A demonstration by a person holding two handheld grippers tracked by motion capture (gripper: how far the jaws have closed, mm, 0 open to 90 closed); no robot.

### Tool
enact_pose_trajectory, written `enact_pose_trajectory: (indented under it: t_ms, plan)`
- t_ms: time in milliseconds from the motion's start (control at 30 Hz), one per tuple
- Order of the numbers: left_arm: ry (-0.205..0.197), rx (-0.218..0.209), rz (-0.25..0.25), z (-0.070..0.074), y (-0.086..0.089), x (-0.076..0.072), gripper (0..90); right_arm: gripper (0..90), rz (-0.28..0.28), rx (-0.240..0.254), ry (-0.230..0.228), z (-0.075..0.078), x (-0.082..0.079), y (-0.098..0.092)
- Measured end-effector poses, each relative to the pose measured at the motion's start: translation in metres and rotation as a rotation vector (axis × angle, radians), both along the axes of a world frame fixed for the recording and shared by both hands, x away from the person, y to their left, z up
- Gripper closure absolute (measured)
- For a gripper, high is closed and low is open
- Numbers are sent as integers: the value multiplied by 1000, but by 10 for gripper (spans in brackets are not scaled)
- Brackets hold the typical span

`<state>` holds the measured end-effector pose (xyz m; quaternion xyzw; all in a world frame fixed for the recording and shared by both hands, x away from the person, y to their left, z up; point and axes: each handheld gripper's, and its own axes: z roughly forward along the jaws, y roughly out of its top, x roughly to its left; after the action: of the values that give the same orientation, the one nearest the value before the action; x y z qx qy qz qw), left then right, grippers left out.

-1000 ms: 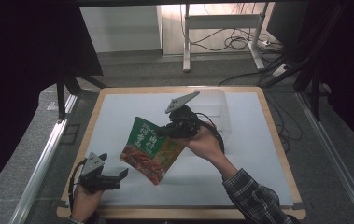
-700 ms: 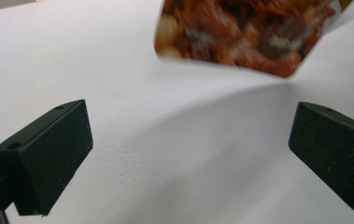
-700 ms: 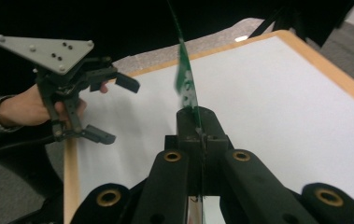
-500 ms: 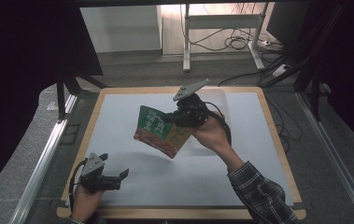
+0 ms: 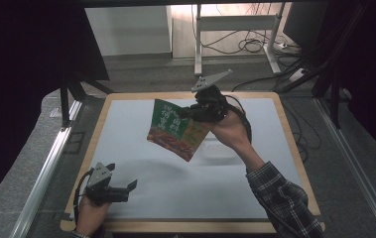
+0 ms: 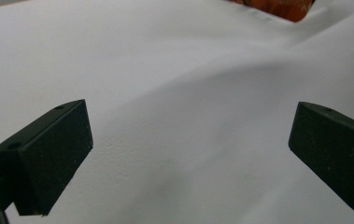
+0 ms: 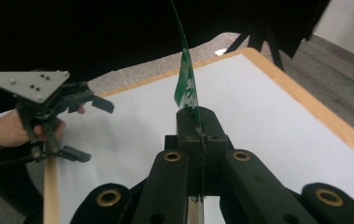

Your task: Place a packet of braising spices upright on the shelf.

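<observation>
A flat snack packet [image 5: 174, 130], green on top and orange-red below, hangs in the air over the middle of the white table [image 5: 131, 124]. My right gripper [image 5: 194, 112] is shut on its upper right edge and holds it clear of the surface. In the right gripper view the packet [image 7: 185, 86] runs edge-on, clamped between the closed jaws of my right gripper [image 7: 198, 122]. My left gripper [image 5: 130, 188] rests low at the table's front left, open and holding nothing. In its own view the left gripper [image 6: 191, 156] has its jaws wide apart over bare white surface, and the packet's orange corner [image 6: 277, 6] peeks in at the top.
The table has a wooden rim [image 5: 289, 134] all round. Dark curtains and metal frame legs [image 5: 71, 94] stand at the left and right. Behind the table is a desk frame [image 5: 235, 29] with cables on the floor.
My right gripper has lifted the packet higher and carried it toward the far side of the table. My left gripper has stayed where it was.
</observation>
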<state>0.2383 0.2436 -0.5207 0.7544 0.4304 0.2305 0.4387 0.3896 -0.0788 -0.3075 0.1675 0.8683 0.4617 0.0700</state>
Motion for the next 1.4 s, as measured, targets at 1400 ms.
enact_pose_trajectory:
  t_ms: [1400]
  plan:
    - [4, 11, -3, 0, -1, 0, 0, 895, -198, -106, -66, 21, 44, -69]
